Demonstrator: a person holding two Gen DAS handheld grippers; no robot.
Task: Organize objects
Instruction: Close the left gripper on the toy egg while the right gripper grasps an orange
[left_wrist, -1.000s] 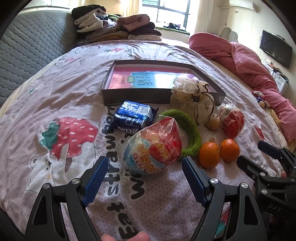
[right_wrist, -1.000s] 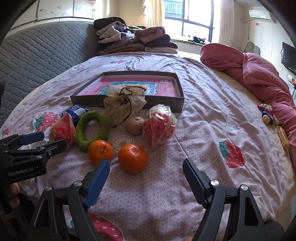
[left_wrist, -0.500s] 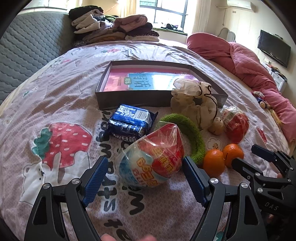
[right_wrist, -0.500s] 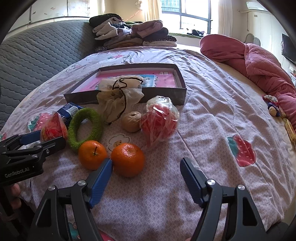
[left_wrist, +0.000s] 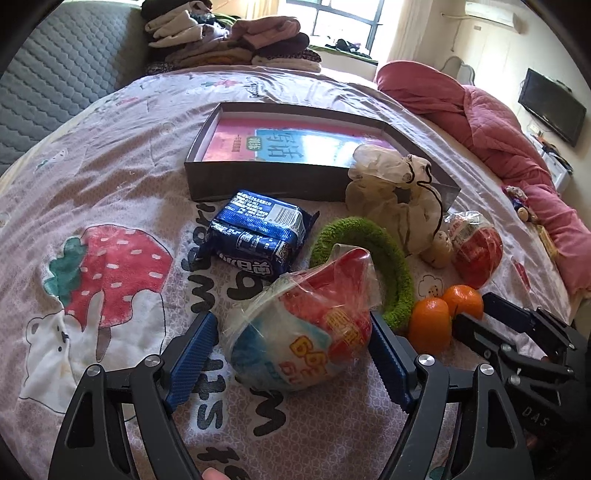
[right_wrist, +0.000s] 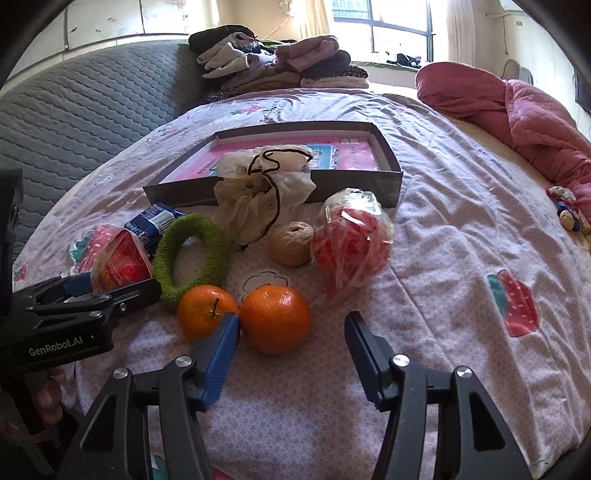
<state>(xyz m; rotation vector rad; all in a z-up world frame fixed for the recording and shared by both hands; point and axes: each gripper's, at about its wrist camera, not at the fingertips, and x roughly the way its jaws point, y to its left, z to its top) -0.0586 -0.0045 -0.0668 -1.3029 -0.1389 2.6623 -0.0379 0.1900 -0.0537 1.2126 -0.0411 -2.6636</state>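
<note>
Two grippers, both spread open: left gripper (left_wrist: 290, 354) flanking a plastic-wrapped red-and-blue toy egg (left_wrist: 301, 325) on the pink printed bedspread (left_wrist: 110, 177), right gripper (right_wrist: 291, 343) around the nearer round orange tangerine (right_wrist: 275, 319). Farther back, a fuzzy green ring (left_wrist: 384, 266), then a shallow grey cardboard box (left_wrist: 266, 182).

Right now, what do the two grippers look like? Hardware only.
Both match: black angular frames with silver rivets and ribbed blue finger pads. The left gripper reads "GenRobot.AI" in white on its side; the right gripper shows "DAS" on its body. No cables visible. Bare fingers show at the handles; no sleeves in view.
</note>
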